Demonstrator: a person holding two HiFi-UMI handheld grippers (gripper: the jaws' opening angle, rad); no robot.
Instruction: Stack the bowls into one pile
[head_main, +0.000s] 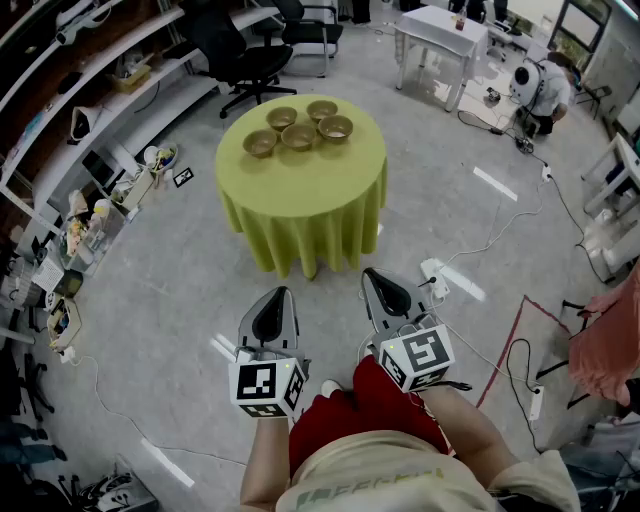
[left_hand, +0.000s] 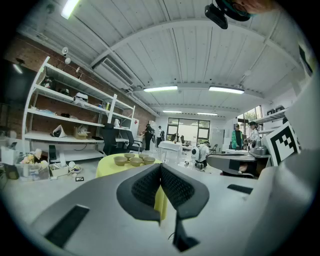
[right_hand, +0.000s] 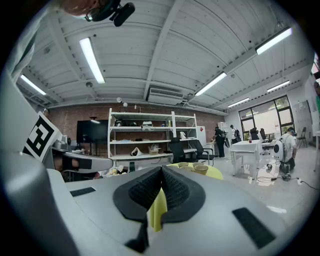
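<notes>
Far left, shelving (head_main: 95, 85) runs along the wall, cluttered with boxes and small items. Just right of it, a black office chair (head_main: 245, 50) stands behind the round table (head_main: 300, 205), which is draped to the floor in a yellow-green cloth.

On the far half of the tabletop sit the bowls (head_main: 298, 137), tan and upright. I count five, though at this range I would not swear to it. They cluster close together in a loose arc, each on the cloth by itself, none nested inside another. The near half of the cloth is bare.

Further right, a white table (head_main: 440, 35) stands at the back, and beyond it a person in white (head_main: 540, 88) crouches on the floor among cables.

Now the near edge. The left gripper (head_main: 277, 296) hangs over the grey floor, well short of the table and pointing toward it. Its own view shows the black ridged jaws pressed together with nothing between them, and the bowls small in the distance above the jaw tips.

The right gripper (head_main: 372, 278) is just beside it, slightly further forward. Its jaws are also closed on nothing, with yellow cloth showing beyond them.
</notes>
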